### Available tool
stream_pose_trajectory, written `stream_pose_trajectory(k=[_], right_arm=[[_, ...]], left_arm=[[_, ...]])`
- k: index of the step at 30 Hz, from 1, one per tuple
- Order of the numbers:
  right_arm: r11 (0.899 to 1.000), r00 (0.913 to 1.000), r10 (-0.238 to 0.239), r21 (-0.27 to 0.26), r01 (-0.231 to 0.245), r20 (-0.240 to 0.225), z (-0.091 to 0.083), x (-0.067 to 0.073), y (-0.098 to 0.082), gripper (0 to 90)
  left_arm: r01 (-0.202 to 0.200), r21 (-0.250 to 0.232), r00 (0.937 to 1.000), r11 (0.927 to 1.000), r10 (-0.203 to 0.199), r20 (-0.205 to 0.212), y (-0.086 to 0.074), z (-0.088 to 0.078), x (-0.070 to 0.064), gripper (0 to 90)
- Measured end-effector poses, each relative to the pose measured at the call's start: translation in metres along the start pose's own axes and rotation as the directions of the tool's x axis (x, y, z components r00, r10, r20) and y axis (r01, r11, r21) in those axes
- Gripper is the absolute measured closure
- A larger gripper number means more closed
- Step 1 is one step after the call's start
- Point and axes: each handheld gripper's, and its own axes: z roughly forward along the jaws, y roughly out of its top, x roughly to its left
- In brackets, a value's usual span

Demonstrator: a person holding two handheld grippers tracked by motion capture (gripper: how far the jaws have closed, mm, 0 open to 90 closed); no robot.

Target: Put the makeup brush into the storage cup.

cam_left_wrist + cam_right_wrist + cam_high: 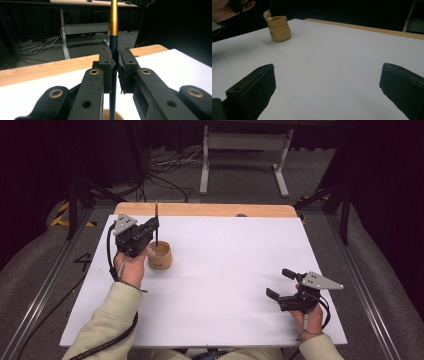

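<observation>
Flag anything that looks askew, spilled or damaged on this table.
Nothing stands out. The tan cup stands upright on the white sheet with no spill around it. The left gripper holds the pen upright above the cup. The right gripper rests open on the sheet, apart from both.

Pen top cut off; tip hidden in cup.

Overhead forward-down view; two low, close fingers-mounted cameras.

Bright white table — dark, dim surroundings — soft focus
</observation>
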Motion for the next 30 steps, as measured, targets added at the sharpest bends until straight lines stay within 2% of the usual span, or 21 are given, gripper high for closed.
stream_pose_trajectory(k=[19, 30], right_arm=[[1.000, 1.0000, 0.006, 0.001, -0.006, -0.007, 0.000, 0.000, 0.000, 1.0], [1.000, 0.9999, 0.011, 0.003, -0.010, -0.004, 0.000, 0.000, 0.000, 1.2]], left_arm=[[0.027, 0.043, 0.9996, 0.9987, -0.026, -0.006, -0.022, 0.009, 0.007, 82.0], [0.013, 0.070, 0.9999, 0.9975, -0.013, -0.006, -0.032, 0.014, 0.005, 82.0]])
